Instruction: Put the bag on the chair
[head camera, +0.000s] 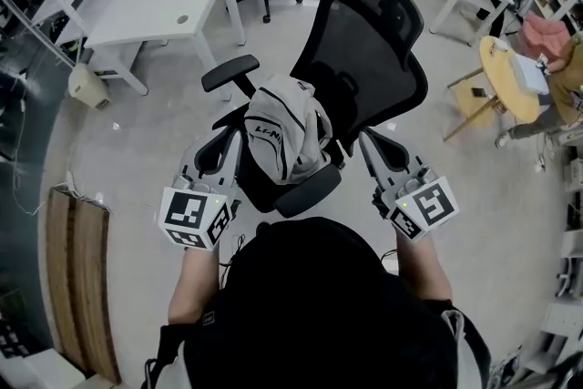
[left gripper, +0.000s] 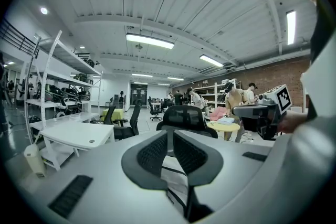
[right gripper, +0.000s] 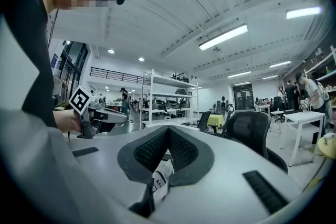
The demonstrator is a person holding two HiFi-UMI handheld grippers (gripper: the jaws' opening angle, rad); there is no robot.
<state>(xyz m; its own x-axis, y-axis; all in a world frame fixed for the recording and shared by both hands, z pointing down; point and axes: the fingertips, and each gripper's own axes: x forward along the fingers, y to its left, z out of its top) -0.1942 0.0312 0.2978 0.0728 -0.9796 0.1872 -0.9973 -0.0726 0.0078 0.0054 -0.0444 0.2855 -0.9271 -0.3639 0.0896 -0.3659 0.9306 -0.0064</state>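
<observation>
White-and-grey fabric bag (head camera: 284, 137) is sitting on the black mesh office chair (head camera: 369, 50) mid-frame; left gripper (head camera: 238, 135) and right gripper (head camera: 363, 137) are pinching it, jaws fully closed; pale polished floor (head camera: 137, 150) is spreading beneath, white rectangular desk (head camera: 164, 5) upper left

The bag (head camera: 282, 137) covers most of the seat of the chair (head camera: 364, 50); the seat's near edge vanishes under the person's dark top (head camera: 319, 305); the chair's base is out of sight; beside the round table (head camera: 506, 73) a seated person (head camera: 560, 77) is cut off at the head view's right edge; what sits on the shelves (left gripper: 52, 94) is too small to name.
</observation>
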